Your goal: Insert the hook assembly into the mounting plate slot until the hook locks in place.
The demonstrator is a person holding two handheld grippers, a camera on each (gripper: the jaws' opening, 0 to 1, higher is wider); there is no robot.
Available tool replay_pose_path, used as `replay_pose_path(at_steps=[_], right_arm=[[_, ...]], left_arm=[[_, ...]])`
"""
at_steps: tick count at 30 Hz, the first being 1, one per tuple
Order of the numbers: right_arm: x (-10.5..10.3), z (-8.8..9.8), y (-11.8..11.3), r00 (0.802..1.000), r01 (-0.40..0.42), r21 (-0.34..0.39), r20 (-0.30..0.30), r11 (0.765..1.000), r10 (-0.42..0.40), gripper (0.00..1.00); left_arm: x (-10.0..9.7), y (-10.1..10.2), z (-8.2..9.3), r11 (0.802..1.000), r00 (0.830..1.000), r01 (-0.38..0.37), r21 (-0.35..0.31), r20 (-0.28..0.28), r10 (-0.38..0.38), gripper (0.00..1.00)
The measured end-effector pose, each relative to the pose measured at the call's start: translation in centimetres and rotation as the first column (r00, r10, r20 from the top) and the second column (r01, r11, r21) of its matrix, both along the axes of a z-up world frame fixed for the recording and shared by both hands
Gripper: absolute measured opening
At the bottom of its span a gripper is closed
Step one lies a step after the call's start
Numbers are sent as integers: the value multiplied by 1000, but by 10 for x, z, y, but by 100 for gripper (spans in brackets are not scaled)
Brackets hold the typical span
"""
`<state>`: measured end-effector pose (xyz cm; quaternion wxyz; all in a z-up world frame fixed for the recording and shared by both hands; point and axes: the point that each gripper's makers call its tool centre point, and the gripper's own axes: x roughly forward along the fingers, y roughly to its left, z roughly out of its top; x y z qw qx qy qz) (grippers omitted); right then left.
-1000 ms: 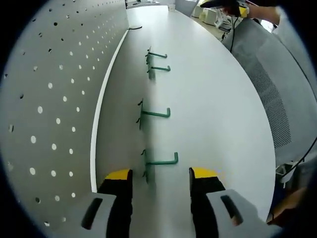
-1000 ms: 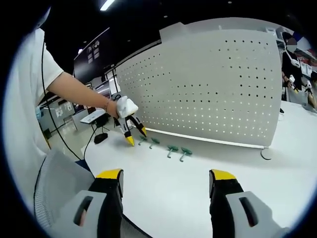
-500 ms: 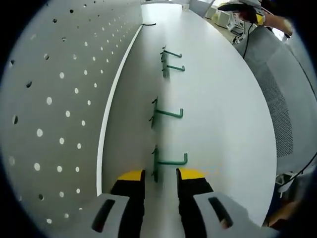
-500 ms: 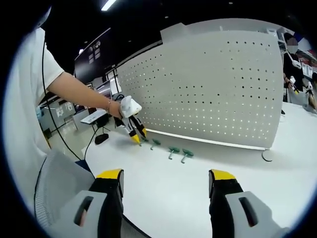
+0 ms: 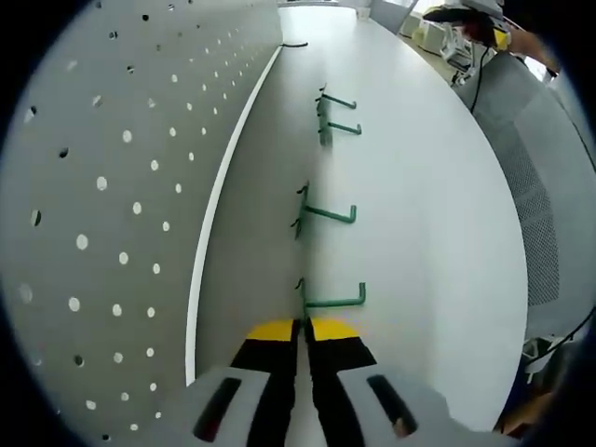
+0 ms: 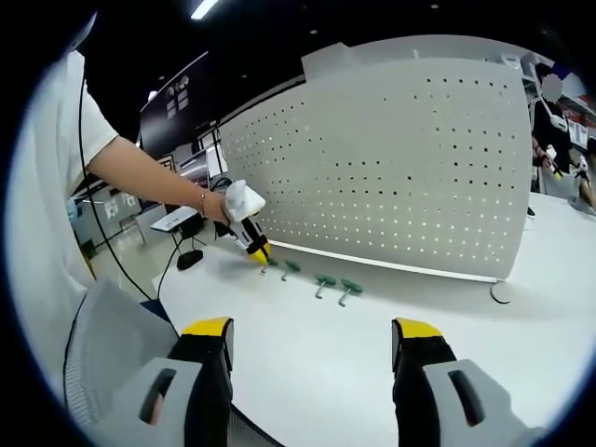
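Observation:
Several green hooks lie in a row on the white table [image 5: 419, 205] beside the grey pegboard plate [image 5: 112, 186]. My left gripper [image 5: 303, 326] is shut, its yellow tips pinching the back end of the nearest hook [image 5: 333, 300]. Further hooks [image 5: 328, 214] [image 5: 340, 128] lie beyond it. In the right gripper view, the left gripper [image 6: 253, 247] touches the leftmost hook [image 6: 268, 265] in front of the pegboard [image 6: 391, 168], which stands upright. My right gripper [image 6: 312, 328] hovers open and empty above the near table edge.
A grey mesh chair back [image 5: 549, 186] runs along the table's far side, and another chair [image 6: 102, 345] sits below the right gripper. A dark cable [image 5: 296, 44] lies near the pegboard's end. A person's arm [image 6: 149, 177] holds the left gripper.
The left jaws have closed from wide apart to shut on the nearest hook's back end, moving slightly forward. The right gripper has stayed still and open.

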<state>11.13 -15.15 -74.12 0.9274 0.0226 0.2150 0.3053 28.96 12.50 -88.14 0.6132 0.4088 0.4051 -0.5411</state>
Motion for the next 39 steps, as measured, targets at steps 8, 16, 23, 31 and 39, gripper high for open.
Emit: replay_pose_path(at_steps=[8,16,23,31,39], right_arm=[[0,0,-1,1000,-2,-5,2,1000,2,67],[-1,0,-1,1000,0,-4,3,1000,0,67],[-2,0,-2,1000,5,4,4,1000,-5,67],[-5,1,-3,1000,12,11,9,1000,-12,67],[-3,1,-2,1000,9,13,12,1000,-10,67]], left_arm=[[1,0,0,1000,1000,2,-3,2,-2,4],[0,1,0,1000,1000,6,-4,7,-6,4],[-1,1,0,999,998,37,-2,45,-36,4],[1,-1,5,998,992,21,-60,128,-13,2],[1,-5,15,994,990,1,-109,141,14,2]])
